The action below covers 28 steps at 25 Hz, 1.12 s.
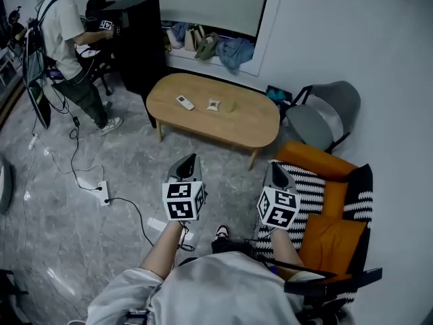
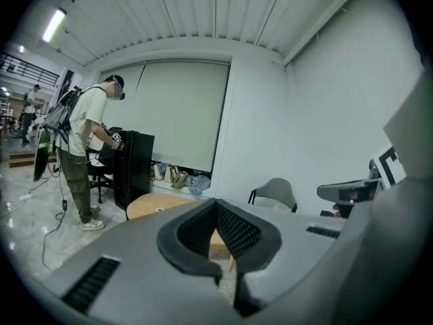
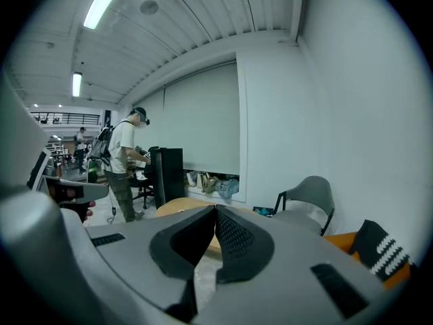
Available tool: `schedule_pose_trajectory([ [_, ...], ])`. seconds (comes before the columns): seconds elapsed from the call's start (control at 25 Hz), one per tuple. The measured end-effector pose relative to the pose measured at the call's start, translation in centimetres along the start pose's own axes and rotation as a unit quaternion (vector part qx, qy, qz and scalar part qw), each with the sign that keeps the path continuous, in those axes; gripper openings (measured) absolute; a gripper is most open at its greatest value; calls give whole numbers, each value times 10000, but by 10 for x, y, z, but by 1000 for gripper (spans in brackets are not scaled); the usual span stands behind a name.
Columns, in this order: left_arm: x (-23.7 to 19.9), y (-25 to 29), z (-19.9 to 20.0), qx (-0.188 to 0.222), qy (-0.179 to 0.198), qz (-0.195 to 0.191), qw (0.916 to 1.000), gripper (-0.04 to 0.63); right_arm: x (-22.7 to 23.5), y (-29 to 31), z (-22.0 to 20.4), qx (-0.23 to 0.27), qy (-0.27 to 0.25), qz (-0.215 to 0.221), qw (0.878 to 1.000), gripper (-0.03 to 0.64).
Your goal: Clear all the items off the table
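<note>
now you hold your left gripper (image 1: 191, 157) and right gripper (image 1: 274, 165) fully closed, both empty, apart from the oval light wooden table (image 1: 252, 126).

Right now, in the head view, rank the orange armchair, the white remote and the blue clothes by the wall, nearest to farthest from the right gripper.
From the right gripper:
1. Orange armchair: close beside it, on its right.
2. White remote: ahead, on the left part of the wooden table.
3. Blue clothes: farthest, beyond the table.
</note>
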<state>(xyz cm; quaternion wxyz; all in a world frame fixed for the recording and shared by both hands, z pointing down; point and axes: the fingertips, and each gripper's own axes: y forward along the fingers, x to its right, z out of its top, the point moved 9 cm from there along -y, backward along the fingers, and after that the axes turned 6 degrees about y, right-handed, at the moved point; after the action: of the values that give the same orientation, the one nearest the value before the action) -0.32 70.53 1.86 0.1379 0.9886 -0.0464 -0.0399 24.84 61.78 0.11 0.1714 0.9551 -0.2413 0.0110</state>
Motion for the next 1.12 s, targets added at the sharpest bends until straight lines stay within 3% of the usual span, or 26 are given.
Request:
schedule_pose_trajectory([
  [0.76, 26, 141, 44, -7, 103, 188, 9998, 0, 84, 138, 49, -44, 220, 347, 9991, 25],
  [1.12, 36, 175, 48, -214, 205, 279, 9992, 0, 114, 174, 54, -126, 463, 372, 9982, 25],
])
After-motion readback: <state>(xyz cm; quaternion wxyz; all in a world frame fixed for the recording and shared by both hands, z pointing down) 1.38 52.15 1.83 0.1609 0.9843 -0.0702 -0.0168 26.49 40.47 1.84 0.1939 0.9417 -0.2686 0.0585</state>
